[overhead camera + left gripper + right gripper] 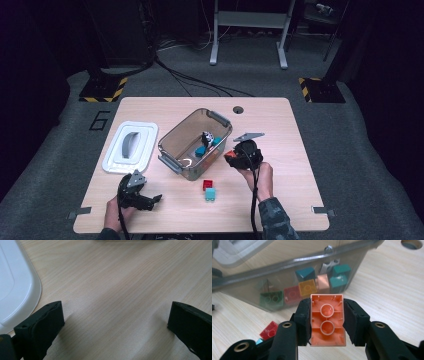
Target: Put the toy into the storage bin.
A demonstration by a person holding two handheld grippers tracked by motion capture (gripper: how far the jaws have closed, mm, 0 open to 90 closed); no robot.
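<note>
The orange brick (327,320) sits pinched between the right hand-held gripper's (327,322) jaws, beside the bin (244,282).

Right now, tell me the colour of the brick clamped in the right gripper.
Orange brick, hollow underside facing the camera; clearest in the right gripper view, between the right gripper pads.

- A white lid (130,146) with a grey handle lies flat on the wooden tabletop (280,130), left of the clear bin (175,134).
- A red brick (208,184) and a teal brick (210,194) sit touching, just in front of the bin.
- More coloured bricks (307,287) lie inside the bin.
- Cables (190,80) trail across the grey floor behind the tabletop.
</note>
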